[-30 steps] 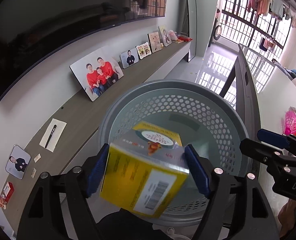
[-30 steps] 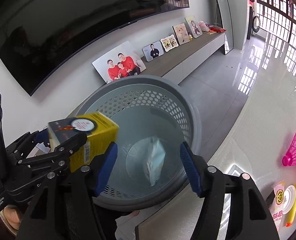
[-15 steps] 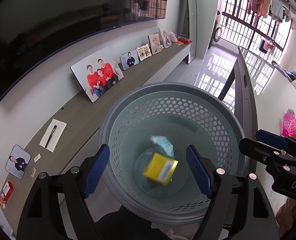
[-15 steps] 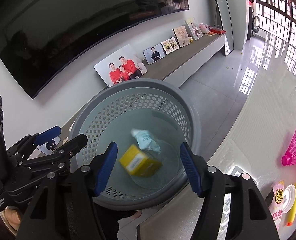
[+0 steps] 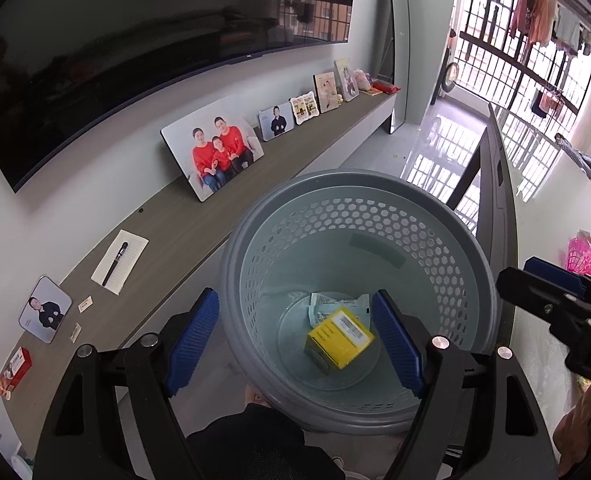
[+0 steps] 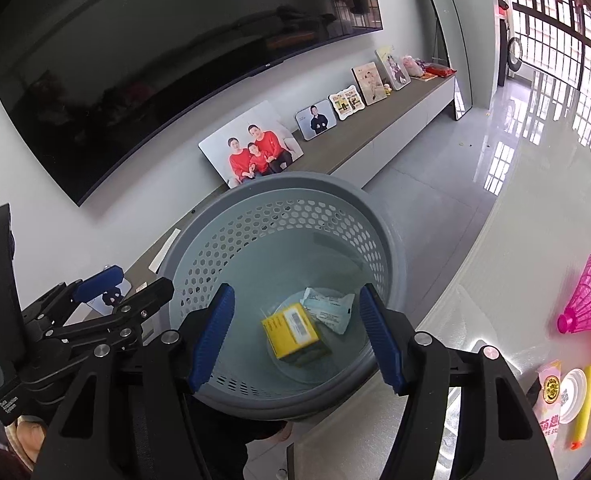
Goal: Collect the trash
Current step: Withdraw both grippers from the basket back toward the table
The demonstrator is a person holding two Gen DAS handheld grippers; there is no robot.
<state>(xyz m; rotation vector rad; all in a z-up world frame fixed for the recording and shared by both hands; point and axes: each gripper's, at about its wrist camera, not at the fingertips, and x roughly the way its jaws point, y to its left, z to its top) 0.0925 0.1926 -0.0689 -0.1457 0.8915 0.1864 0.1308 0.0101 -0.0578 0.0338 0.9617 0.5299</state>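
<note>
So the yellow cardboard box (image 5: 340, 337) dropped out of my left gripper (image 5: 295, 340) and now sits at the bottom of the grey perforated plastic bin (image 5: 471, 280), against a crumpled white wrapper (image 5: 327, 304). Both grippers hang spread wide and empty; the right gripper (image 6: 295, 332) is closer to the desk (image 6: 507, 264) leftovers off to its right, so it probably goes next.

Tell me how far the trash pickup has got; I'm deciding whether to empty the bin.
Done: a yellow cardboard box and a crumpled white wrapper lie at the bottom of the grey perforated plastic bin. In hand: nothing; the left tool and right tool are both open above it. Left, probably: the printed packet with a round white lid on the glossy table, if that is trash.
</note>
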